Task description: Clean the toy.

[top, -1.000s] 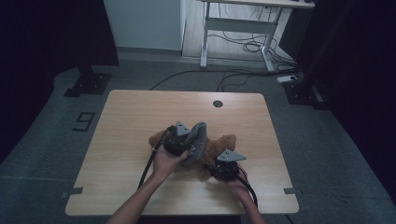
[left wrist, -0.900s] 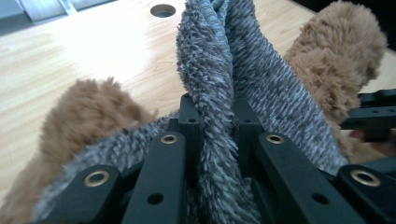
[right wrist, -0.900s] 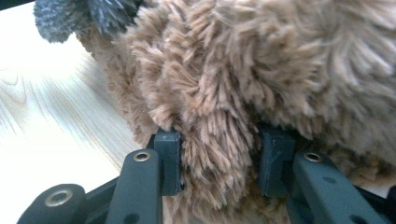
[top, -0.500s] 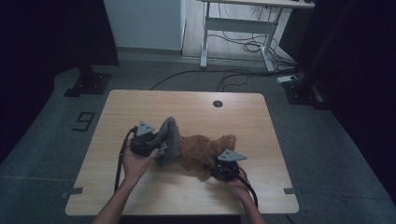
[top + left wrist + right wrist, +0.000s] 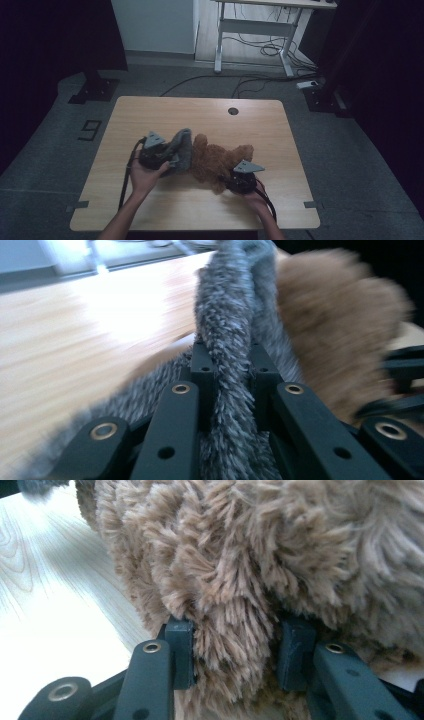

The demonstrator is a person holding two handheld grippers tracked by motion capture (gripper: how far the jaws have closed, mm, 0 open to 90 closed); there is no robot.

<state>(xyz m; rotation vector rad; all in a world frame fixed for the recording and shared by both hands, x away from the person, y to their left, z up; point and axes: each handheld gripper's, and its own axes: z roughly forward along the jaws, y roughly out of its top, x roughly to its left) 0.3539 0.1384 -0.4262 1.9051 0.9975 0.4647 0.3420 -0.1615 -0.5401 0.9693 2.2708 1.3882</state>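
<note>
**Grey fur pulled left off brown plush**

Leftward shift of the left gripper (image 5: 167, 157) since the earlier high frames: it had sat over the brown plush toy (image 5: 217, 160) near the middle, then ended at centre-left, dragging the grey furry cloth (image 5: 181, 147) with it. Right gripper (image 5: 235, 181) kept its spot, lower right of centre.

Grey cloth lay bunched at centre-left of the high view, touching the plush's left edge. Left gripper view: jaws clenched on a ridge of grey cloth (image 5: 227, 365) running up between them, brown plush (image 5: 340, 325) at right, blurred. Right gripper view: jaws clamped on a tuft of brown plush (image 5: 230, 625) low in frame.

Plush lay on the wooden table (image 5: 165, 110), mid-frame. Round hole (image 5: 233, 111) near the table's far edge. Desk frame with cables (image 5: 255, 35) on the floor at top.
</note>
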